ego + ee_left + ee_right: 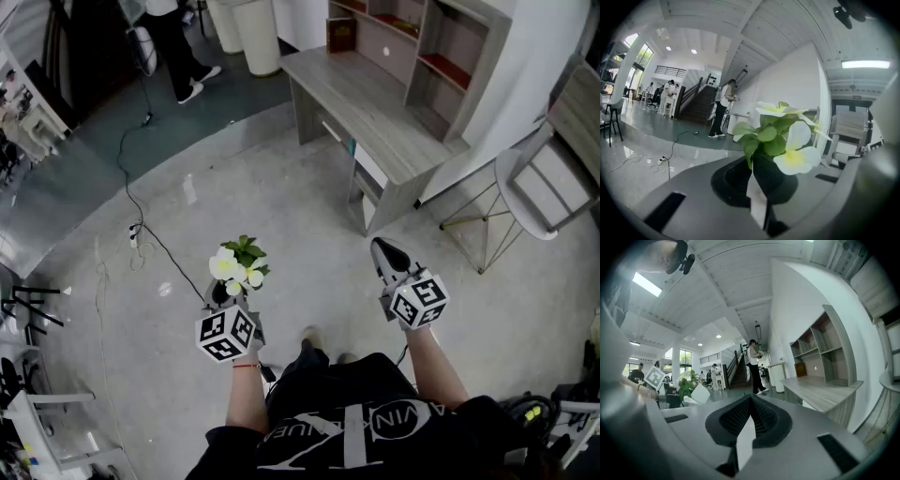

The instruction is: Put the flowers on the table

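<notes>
A sprig of white flowers (238, 265) with green leaves sticks up from my left gripper (225, 292), whose jaws are shut on its stem. In the left gripper view the flowers (785, 140) fill the middle, just past the dark pads. My right gripper (385, 258) is shut with nothing in it; its pads meet in the right gripper view (751, 417). The light wood table (370, 105) stands ahead and to the right, well beyond both grippers. The same table (820, 392) shows at right in the right gripper view.
Shelves (431, 47) stand on the table's far side. A white chair (525, 192) stands right of the table. A black cable (141, 220) runs across the floor at left. A person (178, 47) stands at the back near white bins (246, 28).
</notes>
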The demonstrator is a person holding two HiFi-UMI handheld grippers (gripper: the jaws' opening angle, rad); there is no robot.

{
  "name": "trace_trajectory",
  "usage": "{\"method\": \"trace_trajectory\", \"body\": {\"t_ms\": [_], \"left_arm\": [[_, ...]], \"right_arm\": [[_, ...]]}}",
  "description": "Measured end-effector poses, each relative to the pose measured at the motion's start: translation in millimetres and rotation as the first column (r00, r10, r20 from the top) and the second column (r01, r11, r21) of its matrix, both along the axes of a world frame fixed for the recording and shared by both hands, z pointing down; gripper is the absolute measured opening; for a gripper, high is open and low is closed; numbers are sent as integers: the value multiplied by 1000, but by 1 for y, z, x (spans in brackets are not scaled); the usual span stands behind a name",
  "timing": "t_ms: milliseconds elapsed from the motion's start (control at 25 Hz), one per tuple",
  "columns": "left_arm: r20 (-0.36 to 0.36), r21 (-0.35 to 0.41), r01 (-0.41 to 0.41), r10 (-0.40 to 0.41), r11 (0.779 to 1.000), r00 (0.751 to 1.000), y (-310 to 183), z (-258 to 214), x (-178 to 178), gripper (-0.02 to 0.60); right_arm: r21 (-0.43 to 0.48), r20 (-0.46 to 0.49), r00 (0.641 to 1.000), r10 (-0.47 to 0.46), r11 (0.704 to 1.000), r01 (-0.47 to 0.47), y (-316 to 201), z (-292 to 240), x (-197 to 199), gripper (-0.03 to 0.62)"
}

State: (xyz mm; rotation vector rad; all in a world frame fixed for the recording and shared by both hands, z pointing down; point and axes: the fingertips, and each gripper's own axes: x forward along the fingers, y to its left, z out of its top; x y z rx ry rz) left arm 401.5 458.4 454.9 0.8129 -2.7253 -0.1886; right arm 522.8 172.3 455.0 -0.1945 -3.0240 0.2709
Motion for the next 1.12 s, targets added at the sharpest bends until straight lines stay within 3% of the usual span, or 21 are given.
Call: {"method": "trace_trajectory", "body": {"t_ms": [400, 800, 1120], "left_arm": [[11, -5, -21, 21, 1000, 1000, -1, 0, -30, 11], [21, 2, -68, 67, 998, 998, 0, 2, -82, 11], [7, 14, -96, 96, 995, 995, 0, 10, -102, 11]], "right_arm": [[-1, -4, 1000, 5, 1000, -5, 4, 4, -25, 9], [-30, 23, 997, 75, 997, -75, 8, 5, -65, 9], [-35, 6, 993, 116, 993, -116, 12, 12, -75, 9]]}}
